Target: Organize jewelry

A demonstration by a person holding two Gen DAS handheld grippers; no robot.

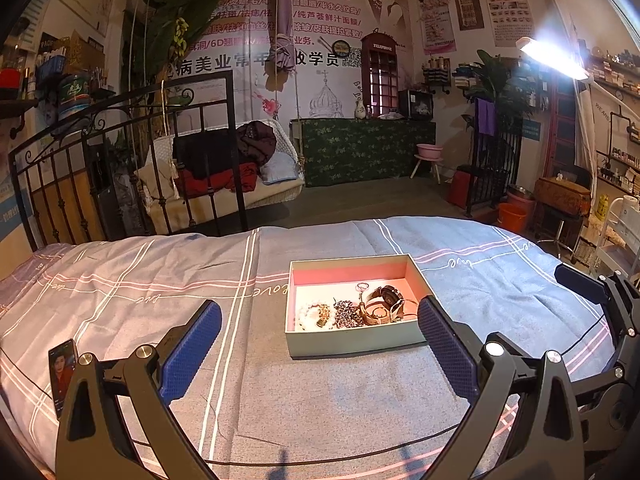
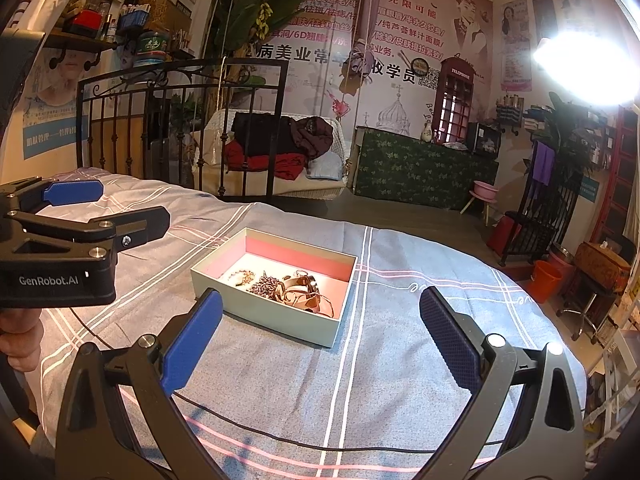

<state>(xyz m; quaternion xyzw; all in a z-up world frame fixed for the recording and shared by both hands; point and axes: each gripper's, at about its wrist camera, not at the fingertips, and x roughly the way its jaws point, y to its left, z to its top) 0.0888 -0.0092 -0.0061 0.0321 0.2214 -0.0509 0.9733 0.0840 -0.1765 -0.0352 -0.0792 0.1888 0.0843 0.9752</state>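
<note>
The box (image 1: 352,338), a shallow open tray with a pale green outside and pink inner walls, rests on the checked bed cover (image 1: 160,288); no desk is present, the bed carries everything. All the jewelry lies inside the box, gathered along its near wall: a white bead bracelet (image 1: 306,314) at the left, a dark bead bracelet (image 1: 346,314) in the middle, a watch (image 1: 386,298) with a brown strap at the right, and a small ring (image 1: 362,286) just behind the watch. The left claw (image 1: 320,344) stands with its fingers wide apart and holds nothing; the box lies straight ahead of it, between the lines of the two fingertips, with its long axis running across the claw's line of approach. The right claw (image 2: 320,340) is likewise spread and empty; from it the box (image 2: 276,320) lies ahead and to the left, turned so that a near corner points toward the claw and the long axis runs diagonally. In the right wrist view the left claw (image 2: 120,216) is seen at the left edge, above the cover and just beside the box's left end. Judgement: the left claw is squarely aligned for the bead bracelets, while the watch end lies nearer the right claw. A dark cable (image 2: 280,436) crosses the cover near both claws and could snag.
</note>
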